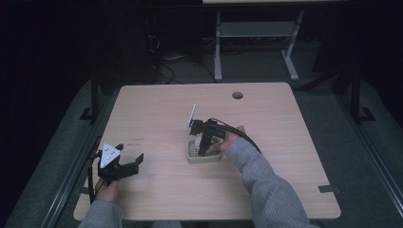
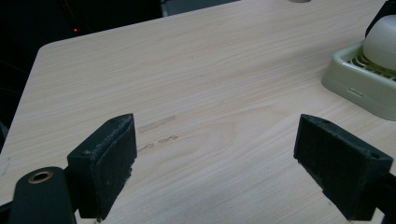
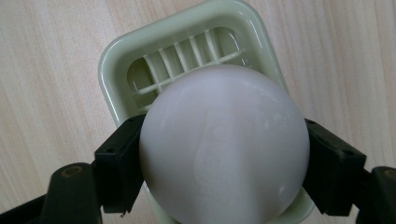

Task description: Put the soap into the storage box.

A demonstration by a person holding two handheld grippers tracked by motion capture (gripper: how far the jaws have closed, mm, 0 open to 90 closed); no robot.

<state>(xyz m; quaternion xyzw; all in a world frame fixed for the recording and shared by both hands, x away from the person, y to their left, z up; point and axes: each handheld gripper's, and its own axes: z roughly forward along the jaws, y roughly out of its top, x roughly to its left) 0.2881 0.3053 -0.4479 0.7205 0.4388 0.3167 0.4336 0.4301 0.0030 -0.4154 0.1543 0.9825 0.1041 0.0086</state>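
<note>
Right gripper (image 3: 224, 163) clamping jaws on one round white soap (image 3: 224, 144), no long axis, over one green slatted dish (image 3: 187, 51). Left gripper (image 2: 215, 172) idling beside dish, jaws apart.

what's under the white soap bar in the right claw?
Under the white soap bar, held between the right claw jaws, sits a pale green soap dish with a slatted floor. The bar covers the dish's near half.
</note>
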